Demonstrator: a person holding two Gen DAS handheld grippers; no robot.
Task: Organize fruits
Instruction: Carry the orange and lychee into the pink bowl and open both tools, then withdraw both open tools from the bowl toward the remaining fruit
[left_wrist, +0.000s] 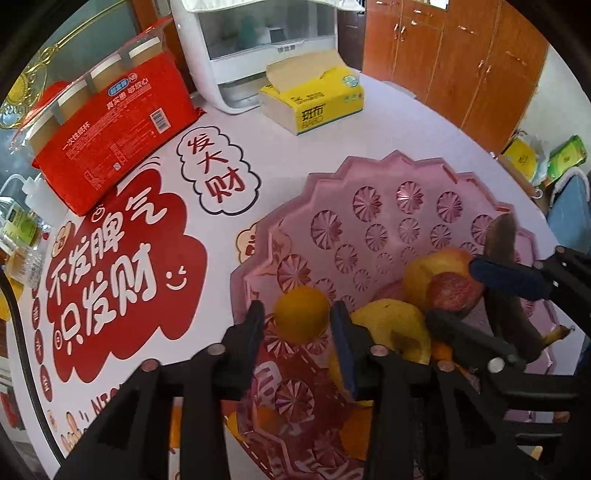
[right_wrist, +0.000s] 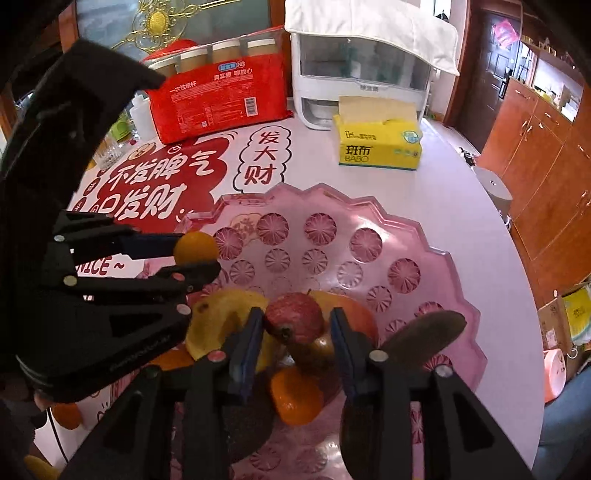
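Note:
A pink plastic fruit tray (left_wrist: 388, 206) (right_wrist: 369, 236) lies on the table. My left gripper (left_wrist: 297, 317) (right_wrist: 194, 254) is shut on a small orange (left_wrist: 302, 314) (right_wrist: 195, 248) and holds it over the tray's left rim. My right gripper (right_wrist: 297, 330) (left_wrist: 469, 291) is open, its jaws on either side of a red apple (right_wrist: 295, 321) (left_wrist: 450, 293) without touching it. In the tray lie a yellow pear (right_wrist: 218, 317) (left_wrist: 395, 325), an orange-red apple (right_wrist: 354, 310), a mandarin (right_wrist: 295, 398) and a dark browned banana (right_wrist: 424, 336) (left_wrist: 506, 251).
At the back stand a red pack of paper cups (left_wrist: 110, 122) (right_wrist: 218, 96), a yellow tissue box (left_wrist: 314, 96) (right_wrist: 380, 144) and a white appliance (left_wrist: 258, 48) (right_wrist: 362, 70). Another orange (right_wrist: 66, 415) lies at the table's left. Wooden cabinets (right_wrist: 546, 177) stand on the right.

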